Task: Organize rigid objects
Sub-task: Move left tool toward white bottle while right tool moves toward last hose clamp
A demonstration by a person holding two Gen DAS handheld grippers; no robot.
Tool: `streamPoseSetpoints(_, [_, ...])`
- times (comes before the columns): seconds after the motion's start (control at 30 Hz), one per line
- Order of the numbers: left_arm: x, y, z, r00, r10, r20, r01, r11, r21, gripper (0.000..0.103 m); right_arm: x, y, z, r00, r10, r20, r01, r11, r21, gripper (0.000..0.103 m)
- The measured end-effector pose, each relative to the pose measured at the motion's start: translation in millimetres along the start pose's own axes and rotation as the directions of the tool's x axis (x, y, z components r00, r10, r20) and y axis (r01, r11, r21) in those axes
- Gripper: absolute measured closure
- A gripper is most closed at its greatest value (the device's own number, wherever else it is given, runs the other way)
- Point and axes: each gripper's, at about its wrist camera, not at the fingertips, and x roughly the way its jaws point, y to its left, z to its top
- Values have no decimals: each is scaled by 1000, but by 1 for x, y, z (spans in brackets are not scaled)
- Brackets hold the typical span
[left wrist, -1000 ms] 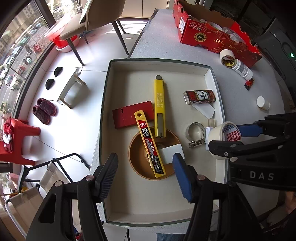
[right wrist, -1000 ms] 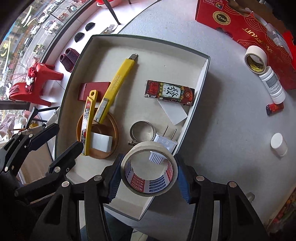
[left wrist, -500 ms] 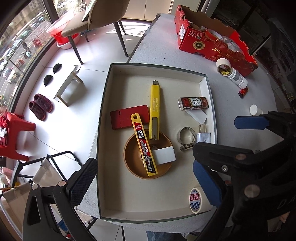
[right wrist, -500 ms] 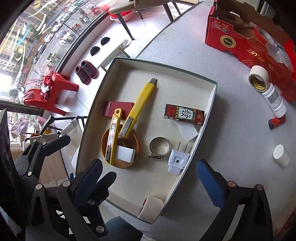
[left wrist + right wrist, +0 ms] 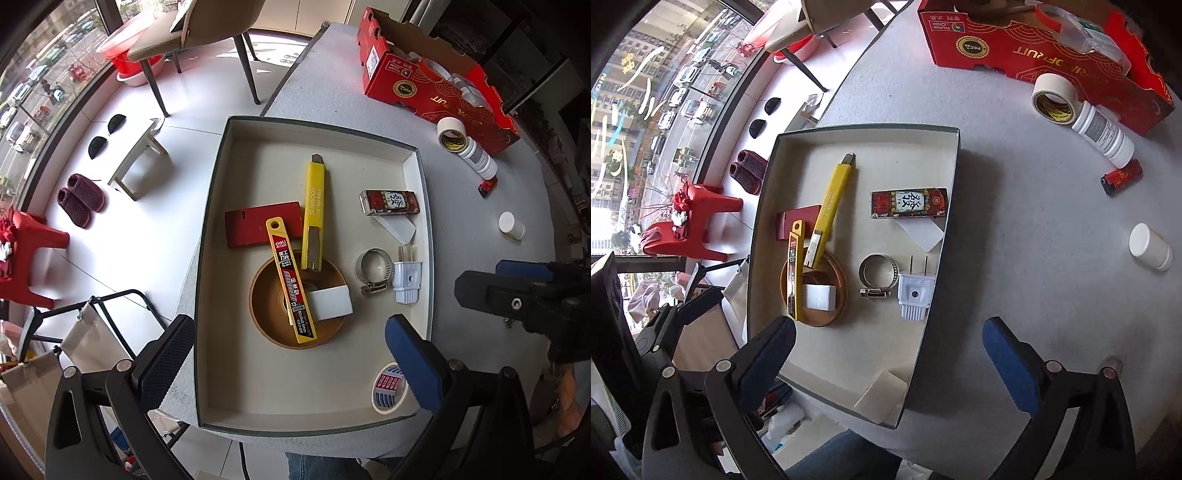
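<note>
From the left wrist view, the left gripper [image 5: 288, 362] hangs over the near end of the shallow tray [image 5: 421, 173], its jaws spread wide and holding nothing. The tray sits on the grey speckled surface [image 5: 332, 74], along its left edge. Inside it, a brown round dish [image 5: 266, 306] lies near the middle, with a yellow blade case [image 5: 290, 277] and a white block [image 5: 330, 302] resting across it. A yellow utility knife [image 5: 314, 210] runs toward the far wall, its near end on the dish rim, just beside a red flat case [image 5: 255, 227]. By the right wall lie a metal hose clamp [image 5: 373, 271], a white plug [image 5: 406, 277] and a patterned small box [image 5: 389, 202]. A roll of tape [image 5: 388, 387] stands in the tray's near right corner, free of both grippers. The right gripper [image 5: 517, 291] shows at the right, over the bare surface. From the right wrist view, the right gripper [image 5: 886, 354] is likewise wide open and empty, above the tray's near right wall [image 5: 931, 295]; the tape roll [image 5: 882, 395] leans in the corner below it. On the surface outside the tray, a red carton [image 5: 1034, 48] sits at the far edge, with a second tape roll [image 5: 1054, 98], a white bottle [image 5: 1102, 134], a red lighter [image 5: 1121, 179] and a small white jar [image 5: 1148, 247] near it.
</note>
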Motion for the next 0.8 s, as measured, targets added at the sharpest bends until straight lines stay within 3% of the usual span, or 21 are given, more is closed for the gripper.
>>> streamPoseSetpoints(0.47, [1,-45,-9,999,-10,-36,15,991,130,0,9,-58,-33,999,13,-34,-7,982,188,1])
streamPoseSetpoints(0.8, [3,-70,-14,996,-45,-73,57,984,166,0,4,-94,-57,1000,12,-28,-3,957,289,1])
